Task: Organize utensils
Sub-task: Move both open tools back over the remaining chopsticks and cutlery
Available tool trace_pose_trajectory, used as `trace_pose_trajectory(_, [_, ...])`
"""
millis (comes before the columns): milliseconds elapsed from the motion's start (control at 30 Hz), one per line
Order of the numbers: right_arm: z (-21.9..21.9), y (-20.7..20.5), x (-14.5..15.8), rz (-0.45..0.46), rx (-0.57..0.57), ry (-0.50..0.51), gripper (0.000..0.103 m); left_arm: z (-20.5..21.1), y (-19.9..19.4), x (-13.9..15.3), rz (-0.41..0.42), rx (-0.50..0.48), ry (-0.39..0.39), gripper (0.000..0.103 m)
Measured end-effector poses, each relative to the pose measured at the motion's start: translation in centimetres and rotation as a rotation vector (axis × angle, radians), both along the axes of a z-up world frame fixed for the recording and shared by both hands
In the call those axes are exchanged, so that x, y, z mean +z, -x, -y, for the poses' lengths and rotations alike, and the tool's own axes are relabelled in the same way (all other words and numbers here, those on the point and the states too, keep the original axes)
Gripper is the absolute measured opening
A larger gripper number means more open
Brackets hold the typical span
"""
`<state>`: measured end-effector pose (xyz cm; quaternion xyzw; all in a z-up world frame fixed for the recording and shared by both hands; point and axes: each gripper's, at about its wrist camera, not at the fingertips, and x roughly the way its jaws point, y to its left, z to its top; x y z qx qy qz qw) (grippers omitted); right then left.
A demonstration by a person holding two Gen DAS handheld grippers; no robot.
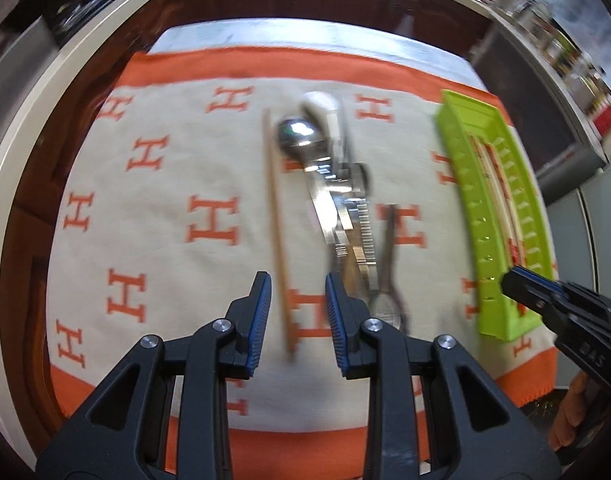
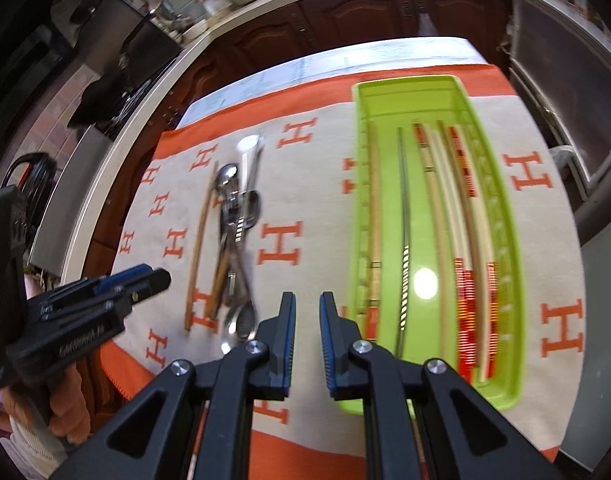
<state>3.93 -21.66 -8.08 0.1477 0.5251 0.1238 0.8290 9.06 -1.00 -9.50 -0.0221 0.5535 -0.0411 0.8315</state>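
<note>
A pile of metal utensils (image 1: 337, 200) with a shiny spoon bowl (image 1: 301, 132) lies mid-cloth; it also shows in the right wrist view (image 2: 235, 240). A single wooden chopstick (image 1: 277, 232) lies left of the pile, also seen in the right wrist view (image 2: 197, 248). A lime green tray (image 2: 501, 216) holds several chopsticks (image 2: 449, 216) and a metal stick (image 2: 404, 240). My left gripper (image 1: 297, 280) is open and empty, its fingers straddling the chopstick's near end from above. My right gripper (image 2: 307, 298) is open and empty, hovering by the tray's near left edge.
The orange-and-cream cloth (image 1: 165, 216) with H marks covers the table. The green tray (image 1: 465, 184) lies along the cloth's right side. Dark wooden cabinets (image 2: 345, 16) and a counter edge lie beyond the table. The right gripper (image 1: 521, 284) shows at the tray's near end.
</note>
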Motion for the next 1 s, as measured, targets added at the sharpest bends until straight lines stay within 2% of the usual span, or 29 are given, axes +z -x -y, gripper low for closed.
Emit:
trace_pose_trajectory(267, [-3.3, -0.8, -0.2, -0.015, 0.04, 0.02, 0.012, -2.8, -2.1, -3.5, -0.082, 0.025, 0.067, 0.025])
trace_pose_trajectory(433, [-4.3, -1.6, -0.7, -0.032, 0.035, 0.035, 0.012, -2.8, -4.0, -4.8, -0.114, 0.025, 0.102, 0.025])
trace_pose_trajectory(533, [-4.4, -2.1, -1.0, -0.044, 0.028, 0.04, 0.012, -2.5, -5.2, -5.6, -0.131, 0.023, 0.098, 0.025])
trace_pose_trajectory(667, [-4.4, -2.9, -1.4, -0.058, 0.015, 0.039, 0.012, -1.8, -6.4, -6.9, -0.171, 0.019, 0.068, 0.025])
trace_pose_trajectory(800, [-4.4, -3.5, -1.7, -0.064, 0.012, 0.041, 0.012, -0.4, -6.8, -7.0, -0.15, -0.019, -0.014, 0.025])
trace_pose_trajectory(933, [-4.6, -4.0, -2.0, -0.071, 0.019, 0.042, 0.012, 1.5, -6.7, -7.2, -0.137, -0.067, -0.096, 0.032])
trace_pose_trajectory(1000, [-4.7, -4.2, -2.0, -0.071, 0.022, 0.043, 0.012, 1.9, -6.8, -7.3, -0.133, -0.069, -0.105, 0.032])
